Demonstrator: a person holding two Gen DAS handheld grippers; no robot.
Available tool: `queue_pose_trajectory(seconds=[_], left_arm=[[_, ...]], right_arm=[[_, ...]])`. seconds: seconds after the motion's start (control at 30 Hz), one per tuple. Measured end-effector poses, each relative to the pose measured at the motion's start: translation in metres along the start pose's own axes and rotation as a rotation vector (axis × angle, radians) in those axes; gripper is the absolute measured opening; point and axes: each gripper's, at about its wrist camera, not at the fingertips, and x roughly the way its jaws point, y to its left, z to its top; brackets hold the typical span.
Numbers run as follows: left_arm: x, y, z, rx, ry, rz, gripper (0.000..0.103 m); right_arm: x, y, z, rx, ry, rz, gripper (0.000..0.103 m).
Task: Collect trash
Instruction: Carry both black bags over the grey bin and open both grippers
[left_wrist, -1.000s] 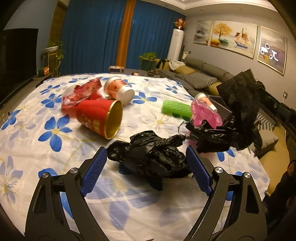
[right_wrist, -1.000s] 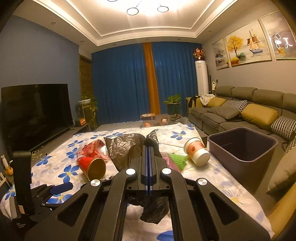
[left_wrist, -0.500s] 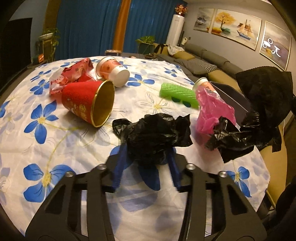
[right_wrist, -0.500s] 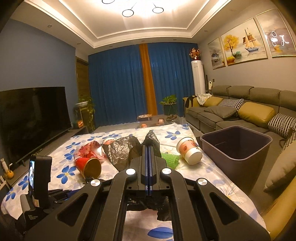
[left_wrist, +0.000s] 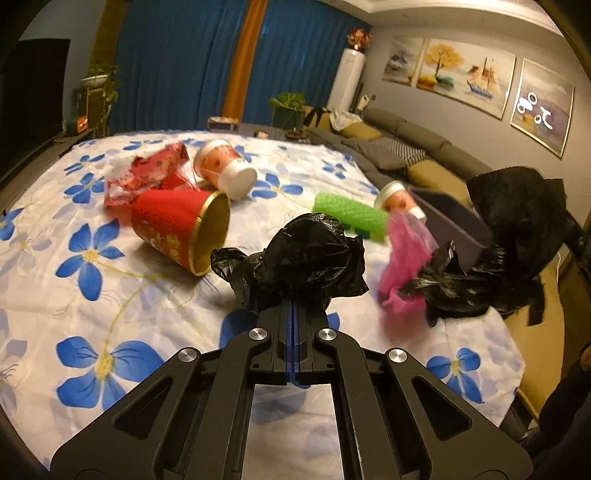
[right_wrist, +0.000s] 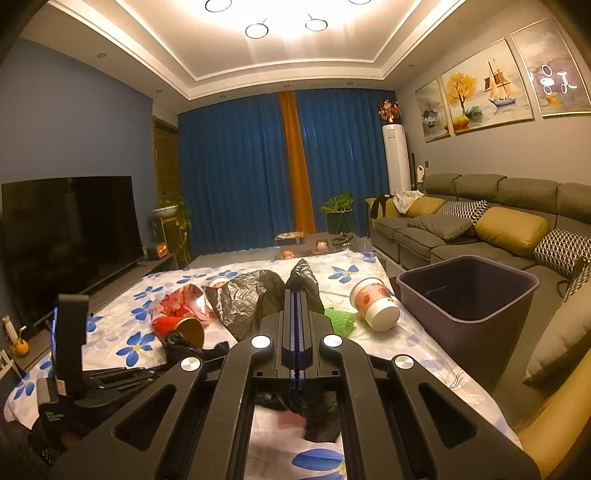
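My left gripper (left_wrist: 293, 306) is shut on a crumpled black plastic bag (left_wrist: 306, 258), lifted just above the flowered cloth. My right gripper (right_wrist: 297, 295) is shut on another black plastic bag (right_wrist: 251, 299), which hangs at the right of the left wrist view (left_wrist: 506, 251) with a pink bag (left_wrist: 402, 266) against it. A red tub with a gold rim (left_wrist: 177, 229), a red wrapper (left_wrist: 147, 177), two paper cups (left_wrist: 225, 171) (left_wrist: 399, 201) and a green roll (left_wrist: 349, 218) lie on the cloth.
A dark purple trash bin (right_wrist: 469, 295) stands open beside the table's right edge, next to the grey sofa (right_wrist: 480, 229). A TV (right_wrist: 66, 236) stands on the left. The table (left_wrist: 74, 295) carries a white cloth with blue flowers.
My left gripper closed on the crumpled black bag and lifted it slightly. My right gripper stayed shut on its bag and rose a little.
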Motion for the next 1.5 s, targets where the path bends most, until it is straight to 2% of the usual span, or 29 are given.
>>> queue_pose_trajectory(seconds=[0.33,0.63,1.17,1.5], left_arm=[[-0.038,-0.003,0.01,-0.001,-0.088,-0.009,0.0],[-0.048,-0.013,0.014,0.013,-0.112,0.004,0.0],[-0.045,-0.047,0.035,0.073,-0.134,-0.013,0.0],[-0.024,-0.084,0.063,0.13,-0.142,-0.061,0.0]], right_arm=[[-0.015,0.002,0.009,-0.002,-0.04,0.003,0.002],[-0.023,0.005,0.009,-0.013,-0.048,0.002,0.002],[-0.026,-0.006,0.018,-0.006,-0.061,-0.023,0.002],[-0.025,-0.031,0.035,0.003,-0.098,-0.097,0.002]])
